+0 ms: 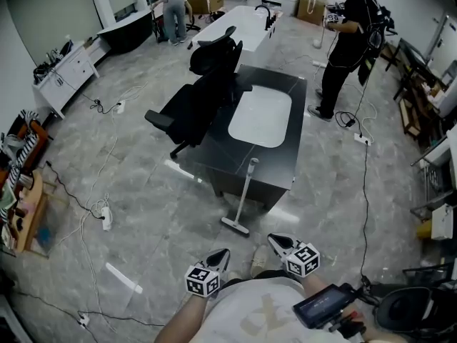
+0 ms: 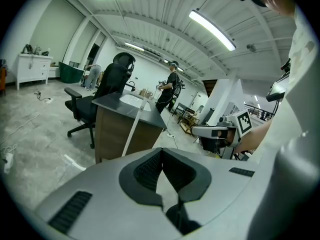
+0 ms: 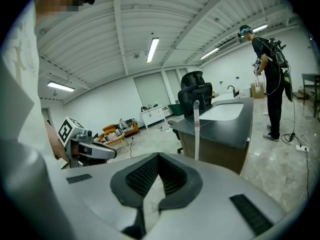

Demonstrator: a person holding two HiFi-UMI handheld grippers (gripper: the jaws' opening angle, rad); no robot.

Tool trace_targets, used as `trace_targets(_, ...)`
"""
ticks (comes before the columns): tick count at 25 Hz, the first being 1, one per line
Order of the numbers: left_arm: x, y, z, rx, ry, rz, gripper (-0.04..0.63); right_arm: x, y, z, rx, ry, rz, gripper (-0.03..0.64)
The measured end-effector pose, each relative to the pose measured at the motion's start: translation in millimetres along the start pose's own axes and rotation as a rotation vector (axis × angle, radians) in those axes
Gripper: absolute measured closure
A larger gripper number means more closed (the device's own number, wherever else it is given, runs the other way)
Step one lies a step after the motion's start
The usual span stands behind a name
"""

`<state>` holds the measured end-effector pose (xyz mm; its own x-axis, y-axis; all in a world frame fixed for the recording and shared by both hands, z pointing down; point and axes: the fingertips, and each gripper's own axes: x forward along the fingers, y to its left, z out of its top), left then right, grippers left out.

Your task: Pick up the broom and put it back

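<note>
The broom (image 1: 245,191), with a white handle and a flat head on the floor, leans upright against the front of the dark desk (image 1: 287,95). It shows as a white stick in the left gripper view (image 2: 133,127) and in the right gripper view (image 3: 196,129). My left gripper (image 1: 219,256) and right gripper (image 1: 279,242) are held low in front of me, side by side, a short way back from the broom head. Both are shut with nothing between the pads (image 2: 148,169) (image 3: 141,176). Neither gripper touches the broom.
A black office chair (image 1: 202,91) stands at the desk's left side. One person (image 1: 351,41) stands beyond the desk's far right corner and another (image 1: 173,14) bends over at the back. Cables and a power strip (image 1: 107,219) lie on the floor to the left. A white strip (image 1: 123,278) lies nearby.
</note>
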<state>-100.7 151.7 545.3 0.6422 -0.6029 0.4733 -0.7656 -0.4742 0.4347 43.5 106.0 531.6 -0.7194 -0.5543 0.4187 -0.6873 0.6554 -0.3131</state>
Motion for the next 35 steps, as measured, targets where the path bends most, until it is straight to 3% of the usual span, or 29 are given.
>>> trace_targets(20, 131, -16, 49, 0.103, 0.105, -0.035, 0.584, 11, -107, 23, 0.049, -0.013, 0.022, 0.6)
trace_targets(25, 140, -7, 54, 0.126, 0.123, -0.021, 0.584, 22, -118, 26, 0.072, -0.04, 0.02, 0.6)
trace_targets(35, 161, 12, 53, 0.141, 0.16, -0.009, 0.584, 21, -134, 15, 0.115, 0.012, -0.052, 0.6)
